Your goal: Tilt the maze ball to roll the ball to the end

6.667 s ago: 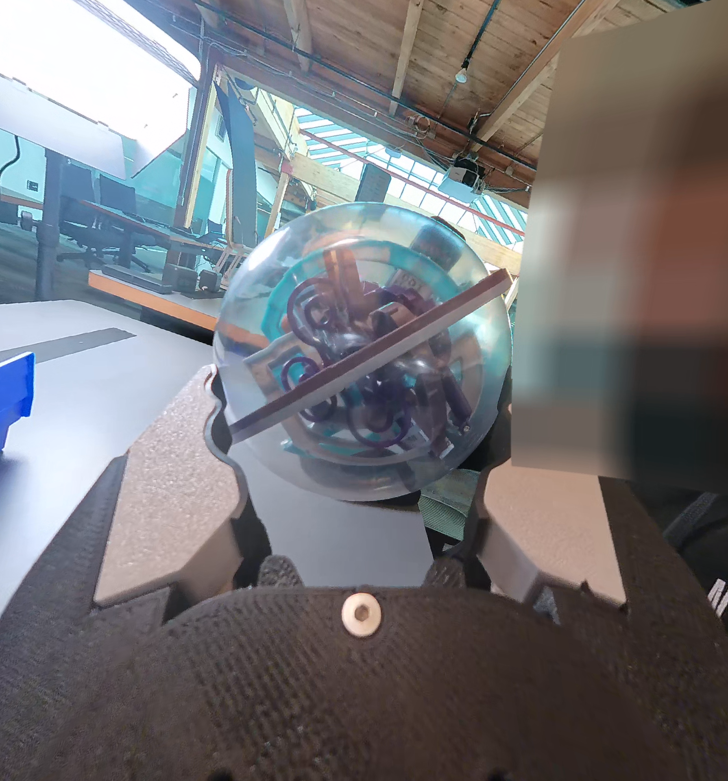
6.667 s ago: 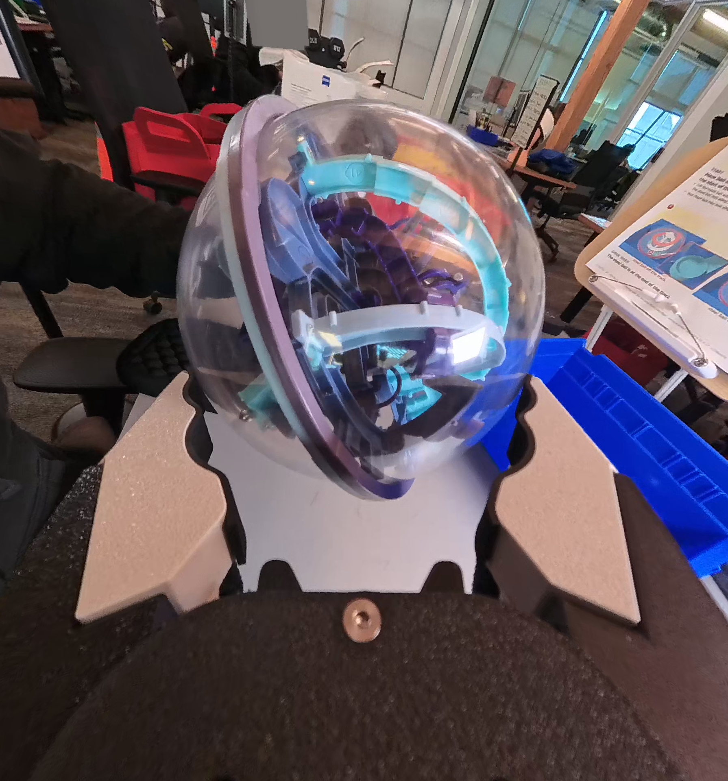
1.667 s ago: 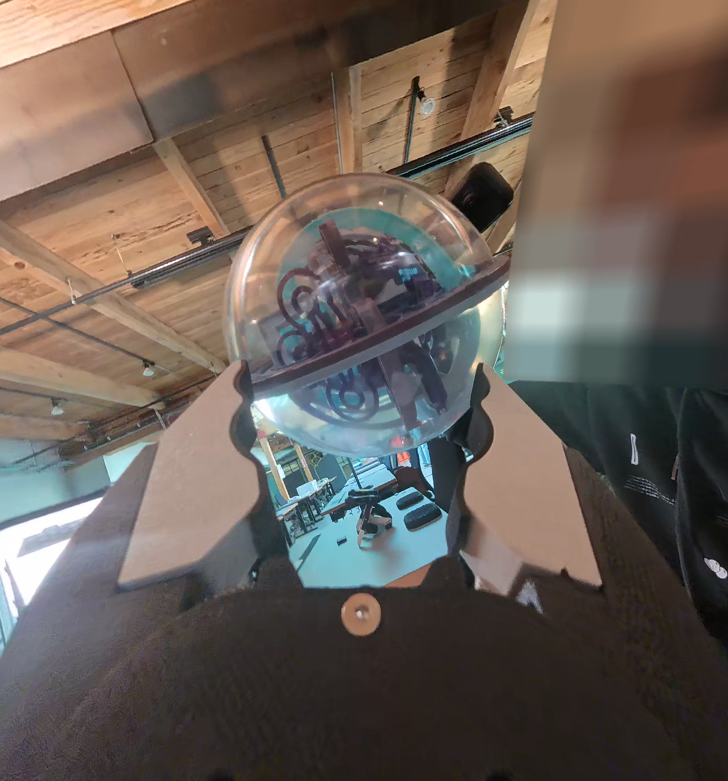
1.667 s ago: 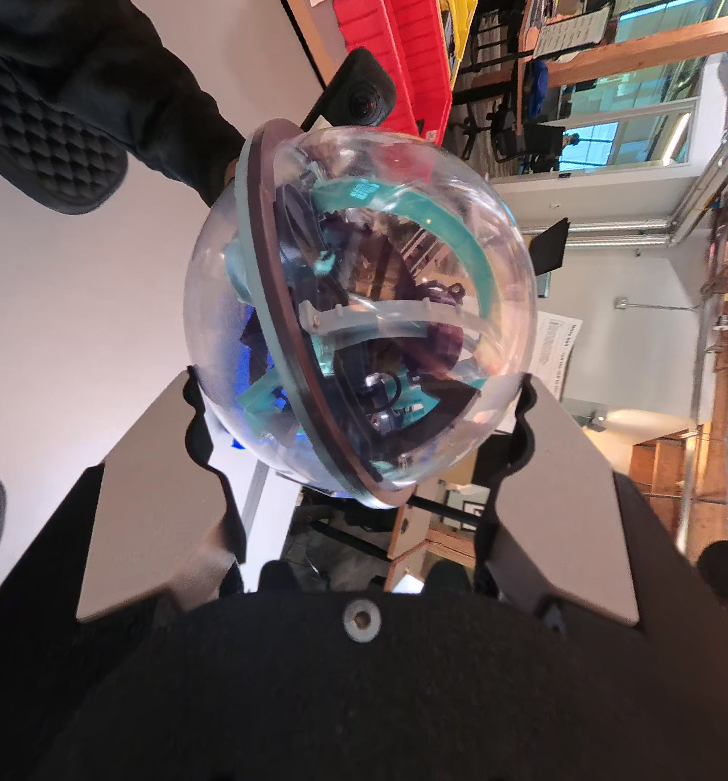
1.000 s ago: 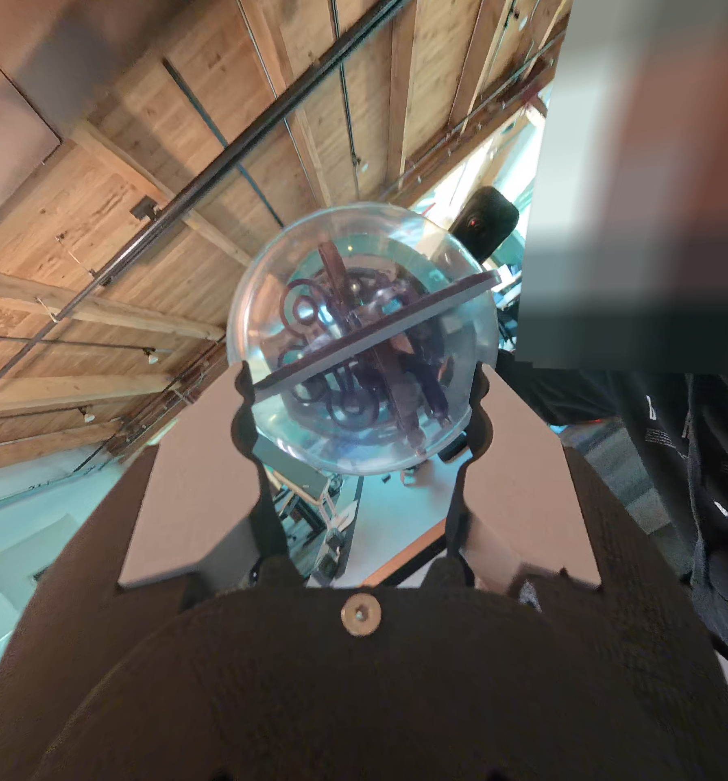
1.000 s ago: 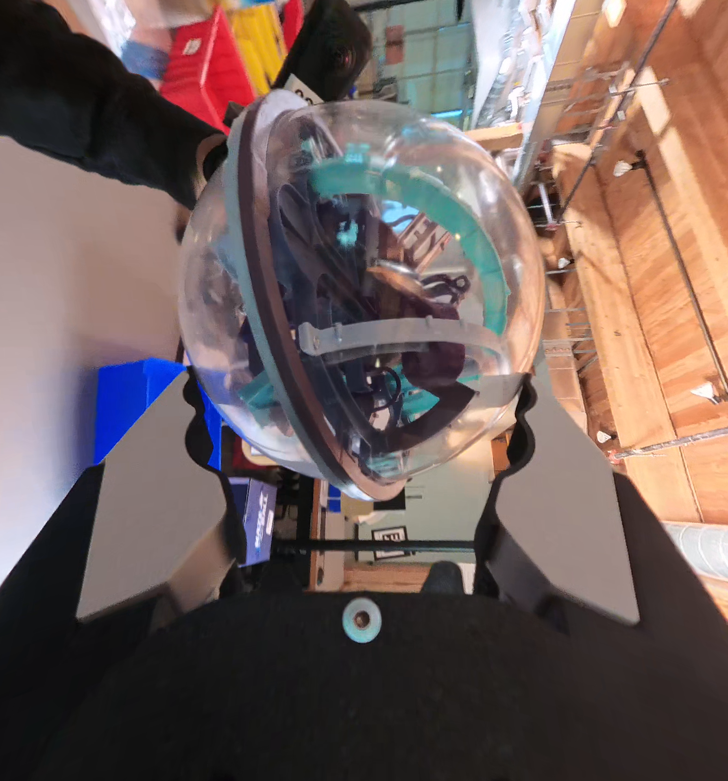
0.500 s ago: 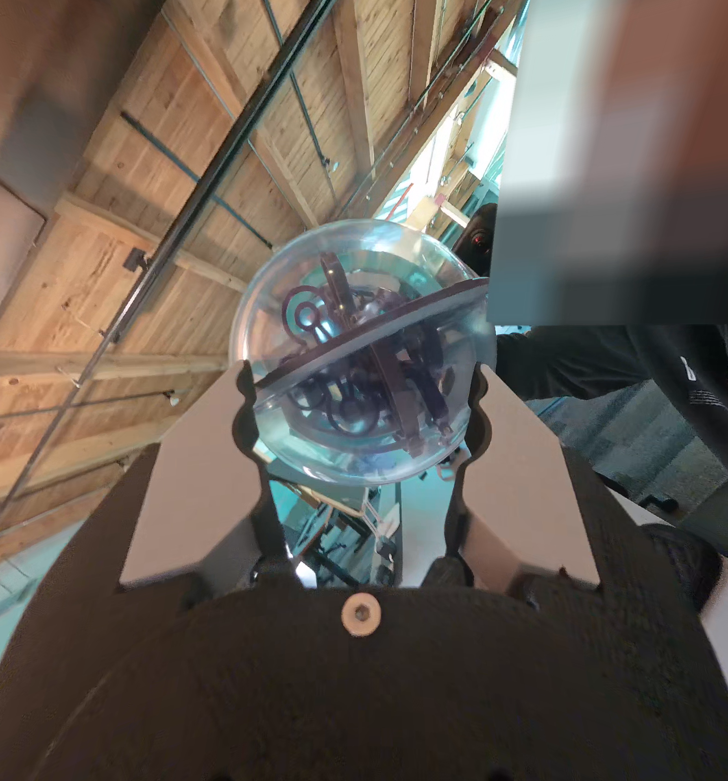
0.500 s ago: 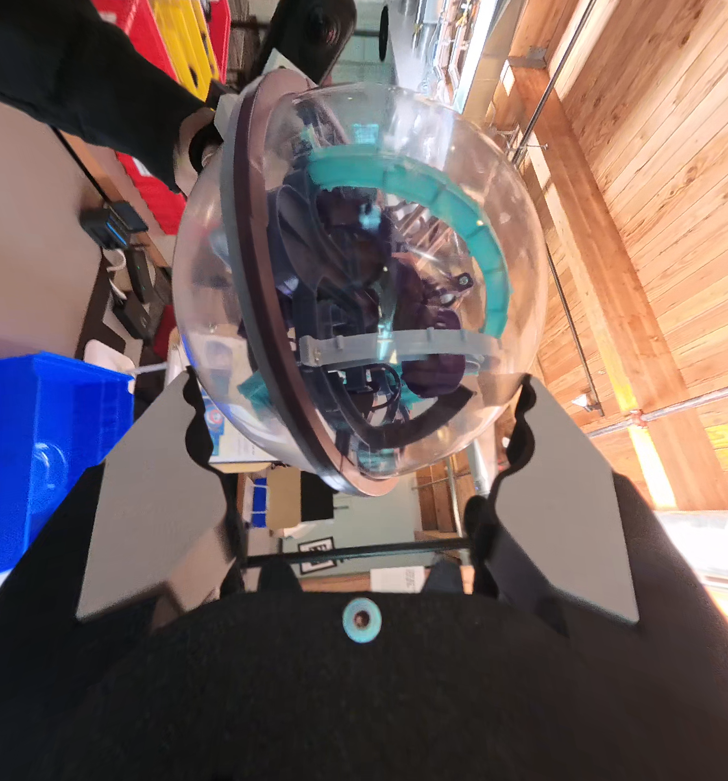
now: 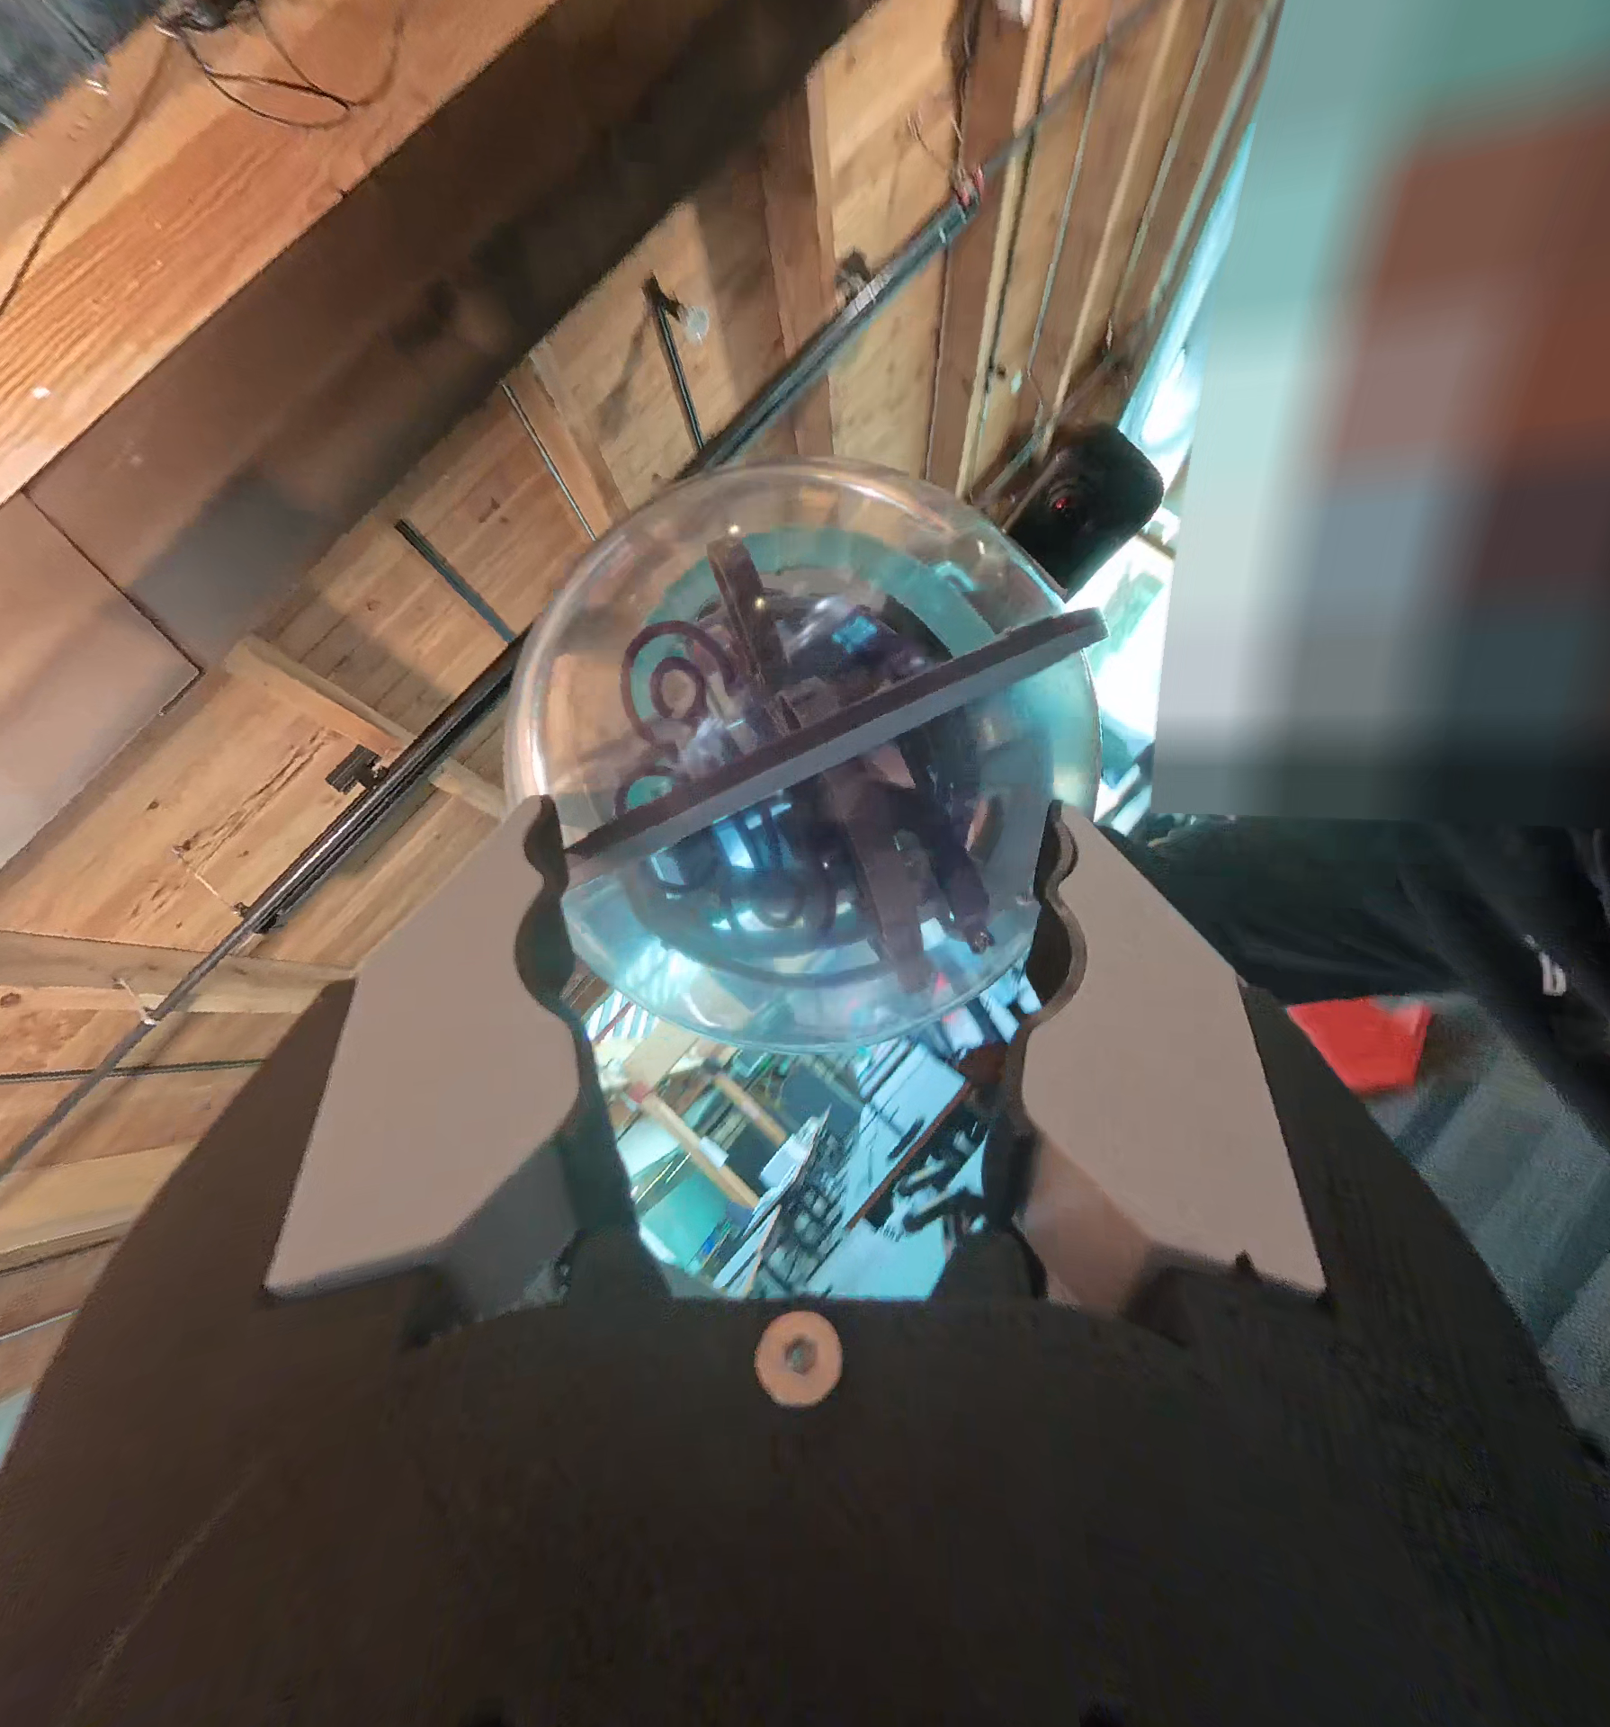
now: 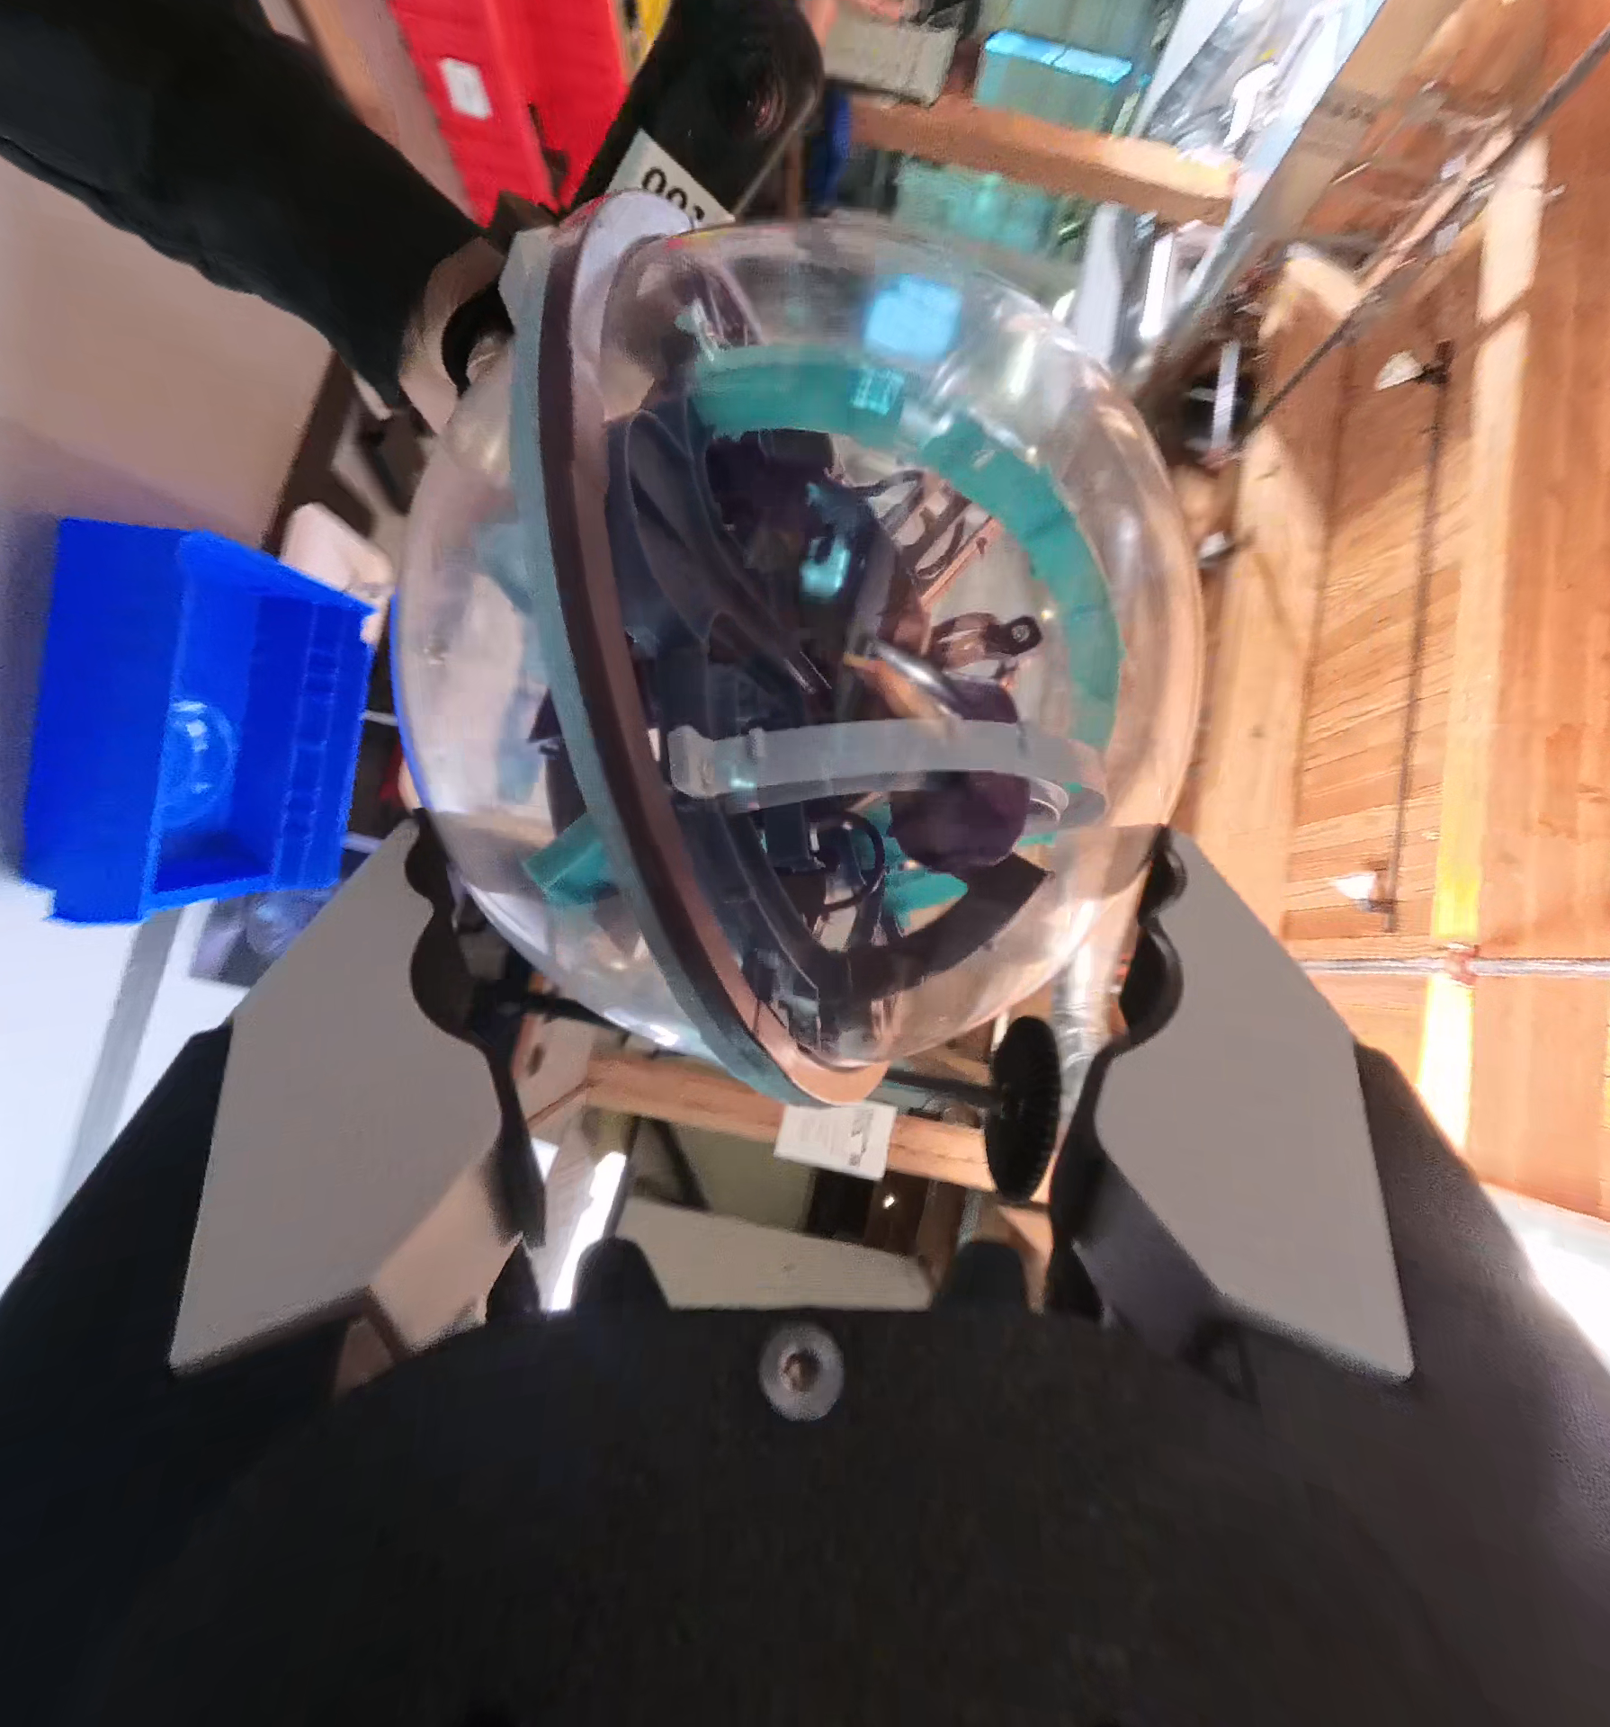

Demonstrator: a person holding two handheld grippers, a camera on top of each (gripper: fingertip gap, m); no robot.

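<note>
Clear plastic maze ball (image 9: 801, 748), filled with purple and teal tracks, is held aloft under wooden ceiling beams (image 9: 222, 234), both claws (image 9: 799, 869) (image 10: 787, 897) pressing its sides. Tilting appears underway; the small inner ball cannot be made out, so progress is unclear.
</note>
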